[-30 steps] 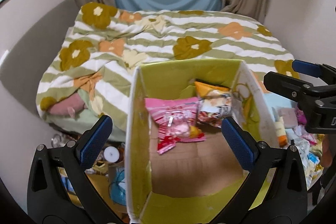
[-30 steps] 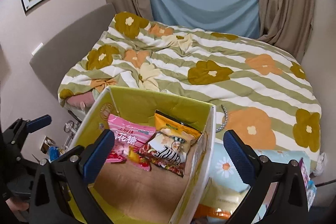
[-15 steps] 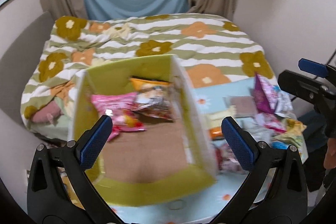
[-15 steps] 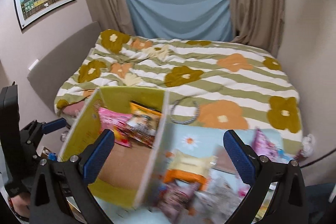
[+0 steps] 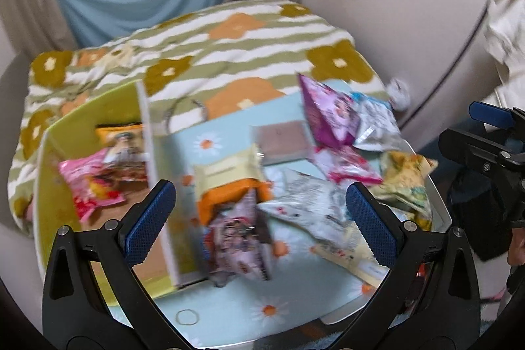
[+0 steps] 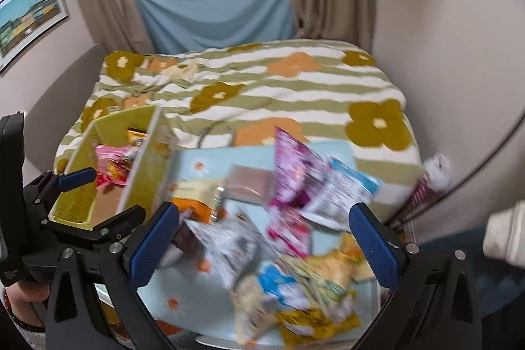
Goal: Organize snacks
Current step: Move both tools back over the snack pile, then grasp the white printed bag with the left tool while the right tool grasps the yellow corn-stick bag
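Note:
A yellow-green cardboard box [image 5: 55, 173] [image 6: 78, 186] stands at the table's left end and holds a pink snack bag [image 5: 88, 182] and an orange one [image 5: 121, 136]. Several loose snack packets lie on the light-blue daisy tablecloth [image 5: 229, 310]: a purple bag [image 5: 328, 113] [image 6: 295, 163], a cream-and-orange pack [image 5: 229, 179], a silver-white bag [image 5: 305, 202] and a yellow bag [image 5: 407, 176] [image 6: 315, 310]. My left gripper [image 5: 261, 218] is open and empty above the pile. My right gripper [image 6: 262, 238] is open and empty over the packets. Both views are blurred.
A bed with a green-striped flowered duvet [image 5: 229, 31] [image 6: 262, 81] lies right behind the table. A wall [image 5: 410, 5] stands on the right. Curtains and a blue cloth [image 6: 213, 12] hang at the back. A round rubber band [image 5: 187, 317] lies near the table's front edge.
Both grippers have swung right, from over the box to over the loose snack pile. Both stayed open and empty. The box contents look unchanged.

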Demonstrator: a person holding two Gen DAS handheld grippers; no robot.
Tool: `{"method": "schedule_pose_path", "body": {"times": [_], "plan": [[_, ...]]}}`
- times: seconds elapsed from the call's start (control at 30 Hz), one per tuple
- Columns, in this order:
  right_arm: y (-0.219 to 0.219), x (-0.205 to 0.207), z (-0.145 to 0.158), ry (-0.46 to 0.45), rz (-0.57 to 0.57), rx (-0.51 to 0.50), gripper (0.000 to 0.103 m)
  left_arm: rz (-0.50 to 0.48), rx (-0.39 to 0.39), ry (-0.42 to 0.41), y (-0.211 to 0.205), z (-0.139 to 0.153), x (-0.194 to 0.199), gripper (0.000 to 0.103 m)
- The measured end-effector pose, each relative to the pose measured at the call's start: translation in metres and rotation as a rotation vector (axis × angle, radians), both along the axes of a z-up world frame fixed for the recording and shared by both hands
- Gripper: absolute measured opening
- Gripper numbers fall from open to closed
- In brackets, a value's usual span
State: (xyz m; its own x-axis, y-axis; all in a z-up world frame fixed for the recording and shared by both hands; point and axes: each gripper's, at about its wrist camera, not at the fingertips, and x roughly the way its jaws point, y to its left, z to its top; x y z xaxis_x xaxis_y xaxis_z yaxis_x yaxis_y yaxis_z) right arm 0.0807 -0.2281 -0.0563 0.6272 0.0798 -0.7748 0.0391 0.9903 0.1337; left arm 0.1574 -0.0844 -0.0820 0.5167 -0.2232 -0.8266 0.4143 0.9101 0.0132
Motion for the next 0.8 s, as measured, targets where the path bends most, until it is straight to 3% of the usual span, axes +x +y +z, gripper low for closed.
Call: {"method": "schedule_pose_path", "body": {"times": [0.3, 0.53, 0.73, 0.8], "plan": [[-0.05, -0.017, -0.048, 0.104, -0.22, 0.105, 0.103, -0.171, 0.08, 0.127, -0.051, -0.056, 0.016, 0.103], [-0.078, -0.02, -0.096, 0.197, -0.404, 0.241, 0.103, -0.27, 0.149, 0.224, -0.071, -0.104, 0.031, 0.103], [-0.084, -0.017, -0.123, 0.229, -0.483, 0.307, 0.103, -0.311, 0.176, 0.28, -0.081, -0.135, 0.04, 0.097], [-0.085, -0.015, -0.129, 0.24, -0.502, 0.314, 0.103, -0.323, 0.189, 0.289, -0.084, -0.142, 0.041, 0.089]]}}
